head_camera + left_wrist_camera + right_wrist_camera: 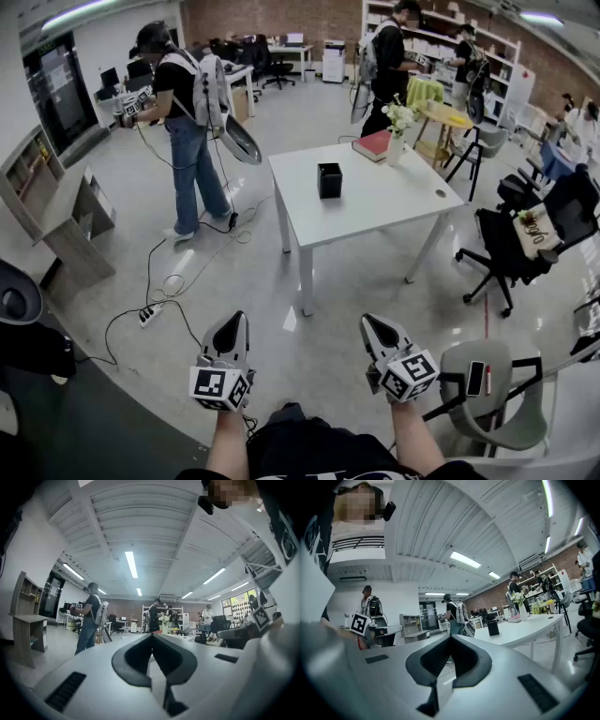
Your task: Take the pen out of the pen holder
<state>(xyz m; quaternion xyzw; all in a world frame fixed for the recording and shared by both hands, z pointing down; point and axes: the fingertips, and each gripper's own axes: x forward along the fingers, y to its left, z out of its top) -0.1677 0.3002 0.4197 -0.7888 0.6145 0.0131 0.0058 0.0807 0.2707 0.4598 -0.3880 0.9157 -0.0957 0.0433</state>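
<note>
A black square pen holder stands on the white table in the middle of the room; whether it holds a pen is too small to tell. Both grippers are held level, low in the head view, well short of the table. My left gripper has its jaws together with nothing between them, and my right gripper is shut and empty as well. In the right gripper view the pen holder shows on the table beyond the shut tips. The left gripper view shows shut tips too.
A red book and a vase of flowers sit at the table's far corner. A person with a backpack stands to the left of the table. Cables and a power strip lie on the floor. Office chairs stand on the right.
</note>
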